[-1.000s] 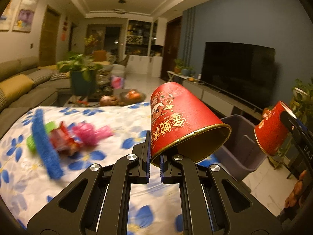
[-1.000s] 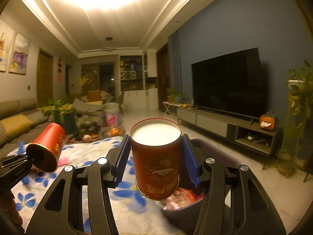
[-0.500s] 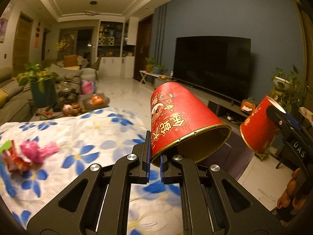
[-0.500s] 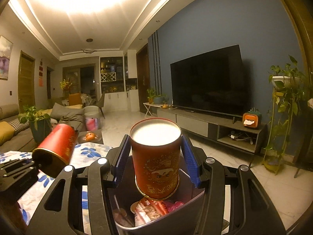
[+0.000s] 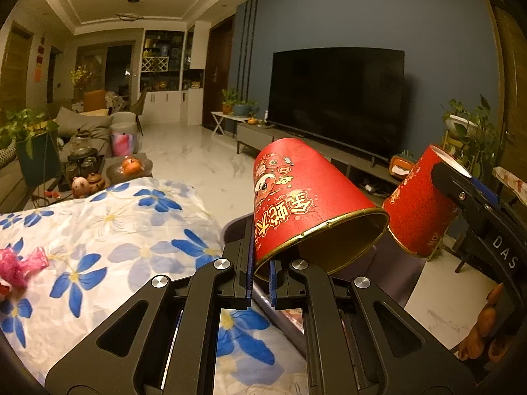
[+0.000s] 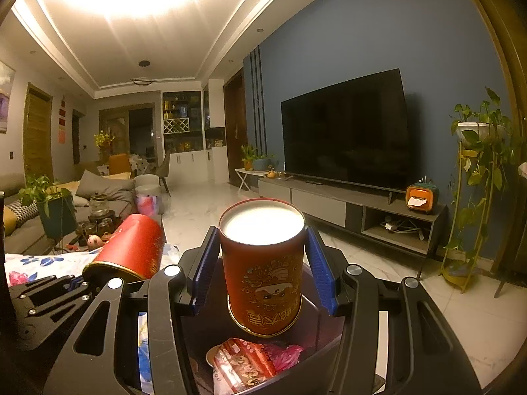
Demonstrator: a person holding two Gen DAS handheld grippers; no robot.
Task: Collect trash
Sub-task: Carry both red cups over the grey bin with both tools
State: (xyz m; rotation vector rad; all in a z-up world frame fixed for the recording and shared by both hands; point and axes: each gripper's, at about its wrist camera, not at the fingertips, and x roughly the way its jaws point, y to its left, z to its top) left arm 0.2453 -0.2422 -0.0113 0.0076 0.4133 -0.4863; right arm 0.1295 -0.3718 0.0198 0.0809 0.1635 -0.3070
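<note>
Hovering over the bin's rim [image 6: 329, 349], both cups [image 6: 263, 263] stay gripped.

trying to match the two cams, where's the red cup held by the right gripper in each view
Left wrist view: the red cup in the right gripper is at the right edge, tilted, beside the left gripper's cup.
Right wrist view: the same cup is centre frame, upside down between the blue pads, above the dark bin.
Shared landmark: the black TV on the blue wall.
</note>
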